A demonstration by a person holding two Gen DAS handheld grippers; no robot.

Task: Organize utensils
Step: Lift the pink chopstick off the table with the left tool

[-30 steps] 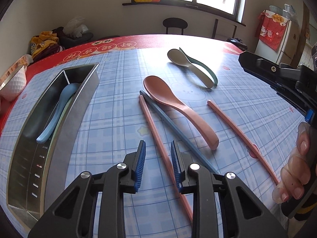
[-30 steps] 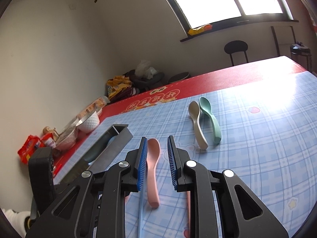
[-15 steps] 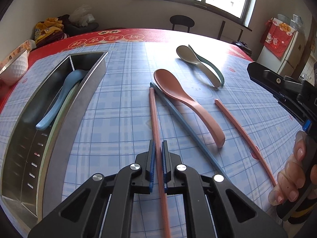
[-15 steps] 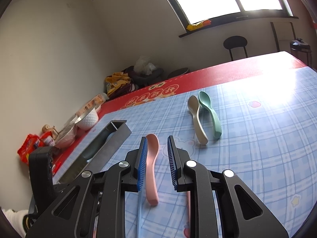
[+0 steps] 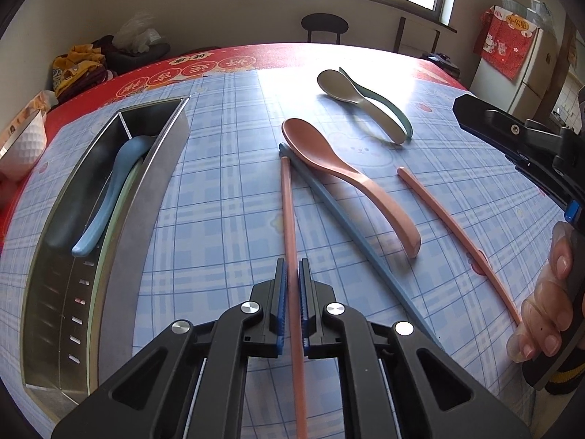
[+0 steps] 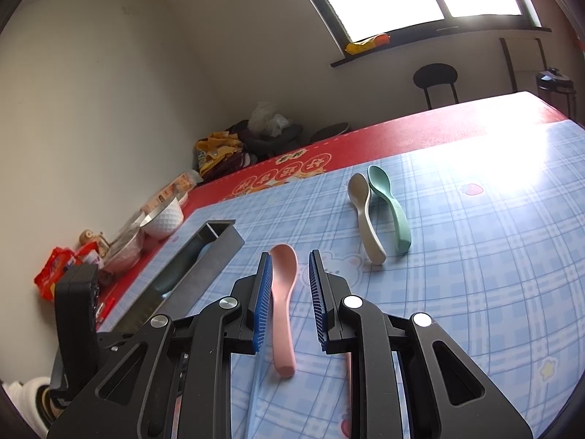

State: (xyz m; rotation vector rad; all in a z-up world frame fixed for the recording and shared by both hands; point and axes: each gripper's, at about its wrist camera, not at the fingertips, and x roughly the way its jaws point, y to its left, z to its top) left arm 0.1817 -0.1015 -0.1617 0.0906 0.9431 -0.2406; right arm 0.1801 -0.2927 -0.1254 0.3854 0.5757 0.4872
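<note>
My left gripper is shut on a pink chopstick that points forward over the table. Beside it lie a blue chopstick, a pink spoon and a second pink chopstick. A beige spoon and a green spoon lie farther back. The steel utensil tray on the left holds a blue spoon. My right gripper is open above the pink spoon; the beige spoon and green spoon lie ahead of it to the right.
White bowls and snack packets stand along the table's left edge beyond the tray. A stool and a fridge stand behind the table. The person's right hand shows at the right edge.
My left gripper closed on the pink chopstick and swung it from slanting to pointing straight ahead. The right gripper stayed open, drifting slightly over the pink spoon.
</note>
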